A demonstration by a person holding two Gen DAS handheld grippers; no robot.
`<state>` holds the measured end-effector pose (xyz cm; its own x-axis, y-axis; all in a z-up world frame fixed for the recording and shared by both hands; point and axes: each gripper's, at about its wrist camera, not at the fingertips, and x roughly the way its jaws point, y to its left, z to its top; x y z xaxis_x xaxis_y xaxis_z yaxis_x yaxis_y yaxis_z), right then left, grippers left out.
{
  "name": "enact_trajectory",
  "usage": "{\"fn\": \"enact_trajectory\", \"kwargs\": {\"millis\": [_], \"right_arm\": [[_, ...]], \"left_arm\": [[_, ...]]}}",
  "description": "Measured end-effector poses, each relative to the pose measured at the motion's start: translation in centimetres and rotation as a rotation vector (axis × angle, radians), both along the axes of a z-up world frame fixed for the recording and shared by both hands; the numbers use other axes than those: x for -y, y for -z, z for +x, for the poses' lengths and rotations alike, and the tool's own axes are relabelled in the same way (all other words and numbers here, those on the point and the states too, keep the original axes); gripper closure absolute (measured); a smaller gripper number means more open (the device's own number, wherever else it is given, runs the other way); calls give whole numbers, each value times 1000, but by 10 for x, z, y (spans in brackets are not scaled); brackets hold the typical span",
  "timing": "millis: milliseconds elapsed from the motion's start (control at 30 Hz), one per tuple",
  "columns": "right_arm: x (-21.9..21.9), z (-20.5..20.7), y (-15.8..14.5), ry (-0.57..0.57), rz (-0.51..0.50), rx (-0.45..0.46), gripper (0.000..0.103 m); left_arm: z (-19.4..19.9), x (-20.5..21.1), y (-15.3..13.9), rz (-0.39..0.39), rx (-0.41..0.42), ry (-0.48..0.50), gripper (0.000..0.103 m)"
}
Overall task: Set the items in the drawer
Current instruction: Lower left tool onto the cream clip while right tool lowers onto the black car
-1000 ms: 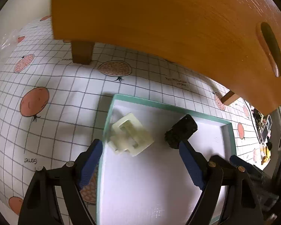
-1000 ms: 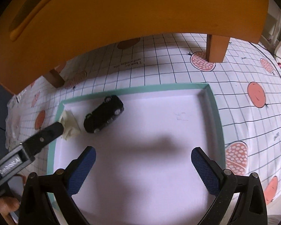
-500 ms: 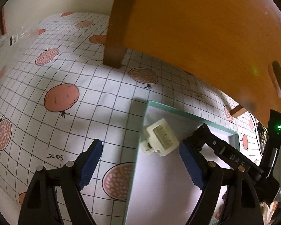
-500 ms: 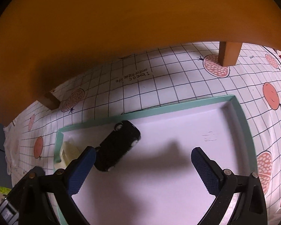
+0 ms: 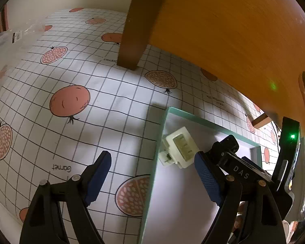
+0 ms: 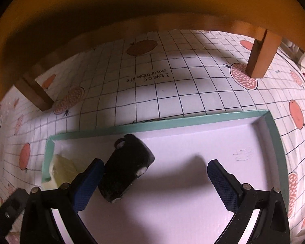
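A shallow teal-rimmed tray (image 6: 152,123) with a white floor lies on the checked cloth. A black toy car (image 6: 126,168) rests in it, between the fingers of my right gripper (image 6: 154,185). The gripper is open, and its left pad (image 6: 87,185) is right against the car. A white plug-like block (image 5: 179,148) sits in the tray's corner, also visible as the pale block (image 6: 61,170). My left gripper (image 5: 152,174) is open and holds nothing. It straddles the tray's rim (image 5: 162,138), with the block just beyond its right pad (image 5: 207,179).
A wooden stool's seat (image 5: 223,30) hangs over the scene. Its legs (image 5: 132,40) (image 6: 260,57) stand on the pomegranate-print cloth (image 5: 81,81). The right gripper's black frame (image 5: 240,170) crosses the tray in the left wrist view. A clear plastic bag (image 5: 10,40) lies far left.
My right gripper has come down and toward the black car, which now lies between its fingers. My left gripper has shifted left, off the tray's middle to its rim.
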<state>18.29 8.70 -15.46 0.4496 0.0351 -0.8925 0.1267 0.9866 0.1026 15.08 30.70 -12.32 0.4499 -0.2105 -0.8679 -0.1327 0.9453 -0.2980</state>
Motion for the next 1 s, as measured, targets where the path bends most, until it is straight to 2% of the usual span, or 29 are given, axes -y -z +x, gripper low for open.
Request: {"fn": "enact_trajectory", "kwargs": {"millis": [167, 333, 567, 700, 867, 1000], "right_arm": [[4, -5, -4, -31, -36, 3, 5], [14, -17, -6, -43, -19, -23, 10], [27, -27, -9, -53, -29, -58, 12], [26, -27, -11, -77, 15, -45, 12], [11, -25, -17, -158, -8, -1, 12], [7, -21, -17, -151, 23, -2, 13]], "left_arm": [[-1, 11, 0, 1, -1, 33, 18], [-1, 22, 3, 0, -12, 69, 18], [-1, 31, 5, 1, -21, 87, 18], [2, 35, 4, 8, -22, 98, 18], [2, 35, 6, 9, -28, 95, 18], [2, 35, 8, 7, -33, 90, 18]]}}
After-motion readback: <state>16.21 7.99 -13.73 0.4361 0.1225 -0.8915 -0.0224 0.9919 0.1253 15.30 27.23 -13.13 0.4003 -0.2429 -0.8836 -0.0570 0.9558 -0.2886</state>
